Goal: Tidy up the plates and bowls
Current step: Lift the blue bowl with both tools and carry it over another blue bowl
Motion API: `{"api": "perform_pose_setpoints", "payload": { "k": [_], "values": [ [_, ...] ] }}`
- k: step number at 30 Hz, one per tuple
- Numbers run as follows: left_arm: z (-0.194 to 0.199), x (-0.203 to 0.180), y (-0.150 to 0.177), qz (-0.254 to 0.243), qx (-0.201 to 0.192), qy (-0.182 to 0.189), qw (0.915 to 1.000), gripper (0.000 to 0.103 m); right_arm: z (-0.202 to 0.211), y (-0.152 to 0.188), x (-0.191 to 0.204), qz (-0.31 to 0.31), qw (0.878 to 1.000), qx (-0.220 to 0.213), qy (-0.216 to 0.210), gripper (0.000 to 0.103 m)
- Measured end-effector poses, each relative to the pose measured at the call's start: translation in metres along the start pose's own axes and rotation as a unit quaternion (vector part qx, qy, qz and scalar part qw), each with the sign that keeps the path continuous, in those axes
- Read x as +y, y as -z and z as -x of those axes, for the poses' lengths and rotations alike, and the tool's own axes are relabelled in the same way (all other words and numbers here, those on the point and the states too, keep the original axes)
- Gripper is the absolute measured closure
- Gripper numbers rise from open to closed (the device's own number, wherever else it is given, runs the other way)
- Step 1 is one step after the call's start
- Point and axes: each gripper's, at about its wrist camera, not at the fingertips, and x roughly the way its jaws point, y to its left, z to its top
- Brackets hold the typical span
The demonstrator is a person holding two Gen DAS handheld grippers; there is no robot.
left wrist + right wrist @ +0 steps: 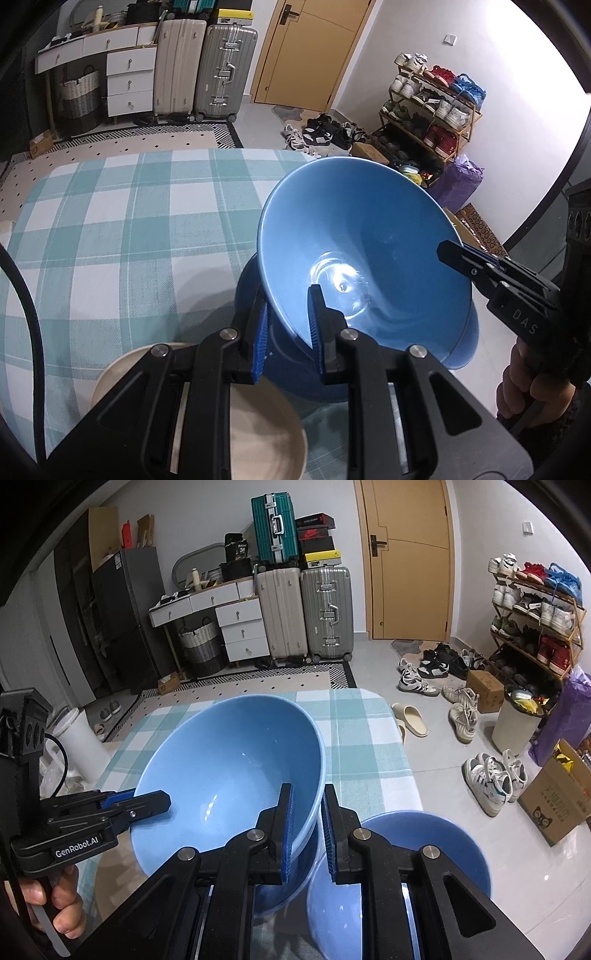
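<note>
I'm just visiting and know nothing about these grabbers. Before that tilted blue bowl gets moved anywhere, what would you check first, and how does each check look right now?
1. Left gripper straddles the rim of the tilted blue bowl, one finger inside, one outside: ok.
2. Right gripper straddles the opposite rim: ok.
3. Both grips firm enough to lift: cannot tell; a small gap shows at the right fingers.
4. Second blue bowl sits close below, open side up, ready for nesting: ok.
5. Beige bowl lies near the left gripper; clearance for a swing: cannot tell.
6. Checked tablecloth beyond the bowls has bare room: ok.
</note>
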Motion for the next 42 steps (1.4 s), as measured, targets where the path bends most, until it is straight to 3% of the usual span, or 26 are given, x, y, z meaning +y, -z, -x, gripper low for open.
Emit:
{"api": "perform_pose_setpoints", "payload": {
  "k": [12, 22, 42],
  "values": [
    [-0.018, 0.015, 0.022, -0.003, 0.011, -0.024, 0.9996, 0.086, -0.024, 0.021, 0.018, 0.029, 0.999, 0.021, 0.013, 0.088],
    [-0.035, 0.003, 0.030, -0.038, 0.009, -0.064, 0.9972, 0.086, -0.040, 0.035, 0.018, 0.039, 0.998, 0.035, 0.033, 0.088],
    [-0.054, -0.004, 0.034, -0.079, 0.010, -0.106, 0.9912, 0.086, -0.056, 0.047, 0.019, 0.062, 0.995, 0.042, 0.060, 0.088]
  ]
}}
